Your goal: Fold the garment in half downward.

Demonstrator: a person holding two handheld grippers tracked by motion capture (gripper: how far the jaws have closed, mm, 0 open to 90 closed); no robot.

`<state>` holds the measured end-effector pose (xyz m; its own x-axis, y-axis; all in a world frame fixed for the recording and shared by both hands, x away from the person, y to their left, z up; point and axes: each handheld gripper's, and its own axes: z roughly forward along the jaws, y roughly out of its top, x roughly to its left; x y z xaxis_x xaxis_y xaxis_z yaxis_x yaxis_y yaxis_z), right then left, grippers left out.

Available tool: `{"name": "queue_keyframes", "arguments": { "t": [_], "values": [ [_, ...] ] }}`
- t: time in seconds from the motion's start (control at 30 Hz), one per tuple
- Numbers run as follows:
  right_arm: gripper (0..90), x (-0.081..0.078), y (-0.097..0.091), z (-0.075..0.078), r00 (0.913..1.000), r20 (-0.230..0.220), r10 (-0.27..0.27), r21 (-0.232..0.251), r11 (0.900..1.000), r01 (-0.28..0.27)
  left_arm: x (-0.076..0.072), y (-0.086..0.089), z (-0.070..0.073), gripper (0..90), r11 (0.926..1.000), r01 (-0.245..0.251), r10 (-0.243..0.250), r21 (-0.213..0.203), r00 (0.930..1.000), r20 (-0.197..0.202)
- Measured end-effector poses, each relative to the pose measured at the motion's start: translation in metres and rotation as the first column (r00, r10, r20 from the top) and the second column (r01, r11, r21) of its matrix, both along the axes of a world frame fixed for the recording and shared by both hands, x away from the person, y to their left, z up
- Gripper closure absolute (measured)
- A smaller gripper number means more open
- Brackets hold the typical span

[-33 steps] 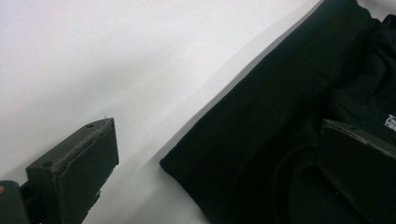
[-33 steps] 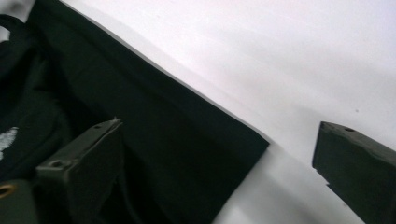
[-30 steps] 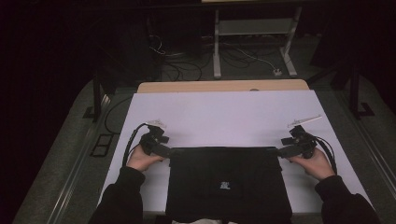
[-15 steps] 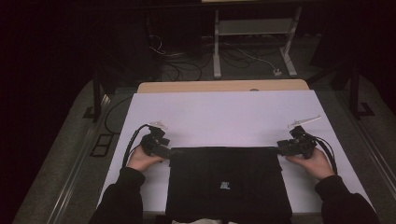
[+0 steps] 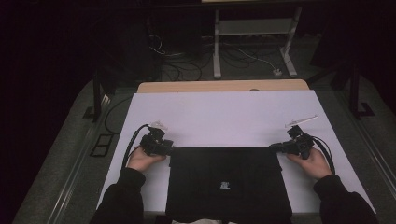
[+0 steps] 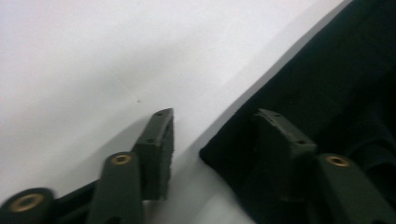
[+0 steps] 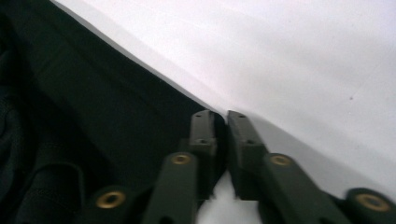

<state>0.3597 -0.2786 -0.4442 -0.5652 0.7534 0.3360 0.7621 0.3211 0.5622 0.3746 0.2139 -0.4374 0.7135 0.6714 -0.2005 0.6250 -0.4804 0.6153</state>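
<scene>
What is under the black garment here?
The black garment lies flat on the white sheet covering the table; the sheet shows around three of its sides. Whatever lies beneath the cloth itself is covered and cannot be seen.

place: lab / recording room, dark
table: white sheet (image 5: pixel 224 112) over wooden tabletop (image 5: pixel 224 86)
floor: grey carpet, loose cables (image 5: pixel 187 65), white plug (image 5: pixel 278 72)
background: metal frame stand (image 5: pixel 252 32), black stand legs (image 5: pixel 355 93)

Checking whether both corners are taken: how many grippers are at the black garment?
2: the left gripper at the black garment's far left corner, jaws just closing around it; the right gripper shut on the far right corner.
</scene>
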Motion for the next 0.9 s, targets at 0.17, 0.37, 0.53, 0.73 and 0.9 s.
{"name": "queue_keyframes", "arguments": {
  "t": [0.17, 0.37, 0.53, 0.73, 0.9],
  "values": [
    [84.5, 0.002, -0.003, -0.001, 0.9992, -0.04, 0.003, 0.034, 0.9994, -0.002, -0.001, -0.001, 0.0, 63.9, 0.9996, 0.028, -0.028, 0.009, 0.9996, -0.003],
    [85.5, 0.001, -0.004, 0.001, 0.9994, -0.034, 0.0, 0.034, 0.9994, 0.001, -0.003, -0.004, 0.003, 85.9, 0.9988, 0.046, -0.046, 0.016, 0.9989, -0.005],
    [86.0, -0.002, -0.004, 0.004, 0.9998, -0.012, -0.016, 0.024, 0.9996, 0.017, -0.006, -0.005, 0.006, 87.3, 0.9985, 0.038, -0.039, 0.041, 0.9989, 0.027],
    [86.3, -0.003, -0.007, 0.009, 0.9993, 0.005, -0.036, 0.045, 0.9984, 0.036, -0.008, -0.007, 0.007, 87.4, 0.9957, 0.025, -0.032, 0.089, 0.9965, 0.078],
    [86.5, -0.002, -0.007, 0.01, 0.9982, 0.014, -0.058, 0.041, 0.9975, 0.057, -0.006, -0.004, 0.008, 87.7, 0.998, -0.004, -0.001, 0.064, 0.9972, 0.075]
  ]
}}
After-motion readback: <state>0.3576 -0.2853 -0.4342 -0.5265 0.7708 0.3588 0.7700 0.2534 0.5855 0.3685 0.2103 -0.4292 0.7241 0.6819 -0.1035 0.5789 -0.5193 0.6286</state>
